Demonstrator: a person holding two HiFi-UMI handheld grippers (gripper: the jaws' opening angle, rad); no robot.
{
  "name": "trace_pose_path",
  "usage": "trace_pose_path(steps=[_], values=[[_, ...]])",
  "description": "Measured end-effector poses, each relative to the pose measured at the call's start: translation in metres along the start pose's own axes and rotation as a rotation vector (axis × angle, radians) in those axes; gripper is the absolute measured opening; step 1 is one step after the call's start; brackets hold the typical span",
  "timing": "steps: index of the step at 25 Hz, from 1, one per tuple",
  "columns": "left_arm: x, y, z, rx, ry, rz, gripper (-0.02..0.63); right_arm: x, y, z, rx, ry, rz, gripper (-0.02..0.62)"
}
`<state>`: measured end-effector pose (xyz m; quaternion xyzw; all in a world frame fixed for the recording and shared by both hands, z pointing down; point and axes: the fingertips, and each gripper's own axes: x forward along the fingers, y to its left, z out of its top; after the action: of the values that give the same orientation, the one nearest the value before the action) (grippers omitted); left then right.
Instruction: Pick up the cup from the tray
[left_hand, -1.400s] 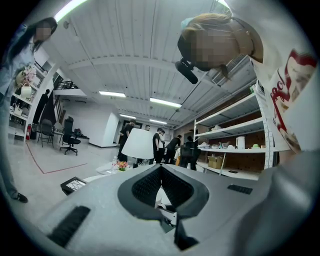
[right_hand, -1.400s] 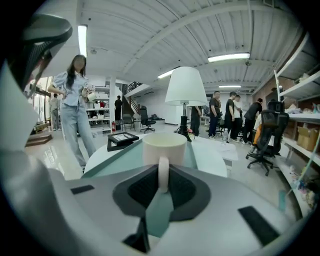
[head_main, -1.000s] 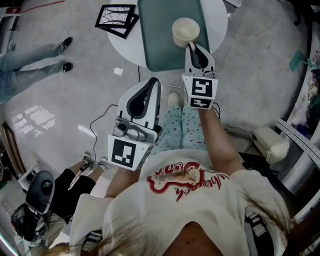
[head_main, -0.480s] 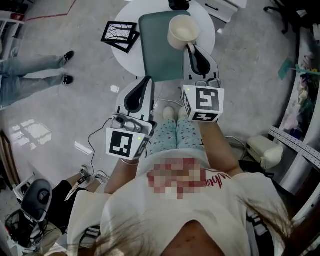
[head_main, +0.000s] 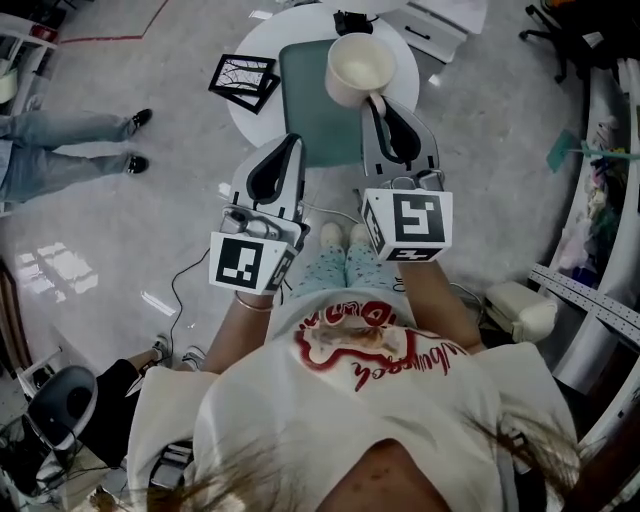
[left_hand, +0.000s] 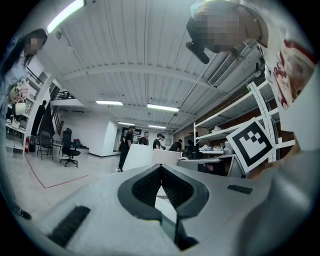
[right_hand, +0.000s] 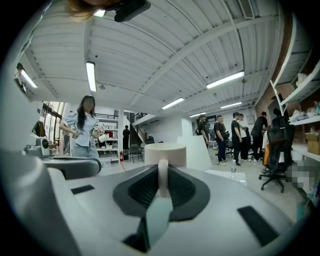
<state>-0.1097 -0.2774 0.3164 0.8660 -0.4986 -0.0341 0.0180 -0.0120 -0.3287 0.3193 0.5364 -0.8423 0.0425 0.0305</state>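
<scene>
Head view with both gripper views, read from the wearer outward. Nearest, the left gripper (head_main: 288, 148) hung above the floor, short of the near edge of the round table (head_main: 412, 55); its own view showed the jaws drawn together with nothing between them, and only the room beyond (it took no part in the grasp). Beside it and slightly farther out, the right gripper (head_main: 380, 100) was clamped narrowly on the handle (right_hand: 163, 176) of the cream cup (head_main: 360, 65), the handle standing upright between the ribbed pads (right_hand: 142, 190) and the cup's body directly ahead of the jaws. In the head view the cup lay over the far right corner of the green tray (head_main: 310, 110), its mouth turned toward the camera; the right gripper view showed no tray or table surface beneath it, only the room behind, so the cup was judged to be off the tray and carried in the air. The tray itself was bare at the centre of the table. A black picture frame (head_main: 243, 82) sat at the table's left edge, and a small dark object (head_main: 350, 20), too small to identify, at its far edge. The pick-up proper appeared complete; what was left, at most, was to carry the cup clear.
</scene>
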Motion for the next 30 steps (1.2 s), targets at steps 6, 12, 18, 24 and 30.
trace_pose_path(steps=[6,12,18,24,30], values=[[0.004,-0.019,0.011,0.023,-0.029,-0.002,0.012,-0.011,-0.006,0.009,0.005,-0.023,0.024,0.052],[0.003,-0.045,0.013,0.043,-0.041,0.017,0.012,-0.034,-0.017,0.009,-0.005,-0.042,0.053,0.052],[-0.011,-0.07,0.009,0.04,-0.044,0.012,0.012,-0.058,-0.016,0.006,-0.008,-0.049,0.072,0.052],[-0.037,-0.091,0.015,0.052,-0.063,-0.004,0.012,-0.098,-0.007,0.003,-0.023,-0.063,0.059,0.052],[-0.108,-0.125,0.022,0.035,-0.086,-0.033,0.012,-0.169,0.025,-0.004,-0.019,-0.08,0.009,0.051]])
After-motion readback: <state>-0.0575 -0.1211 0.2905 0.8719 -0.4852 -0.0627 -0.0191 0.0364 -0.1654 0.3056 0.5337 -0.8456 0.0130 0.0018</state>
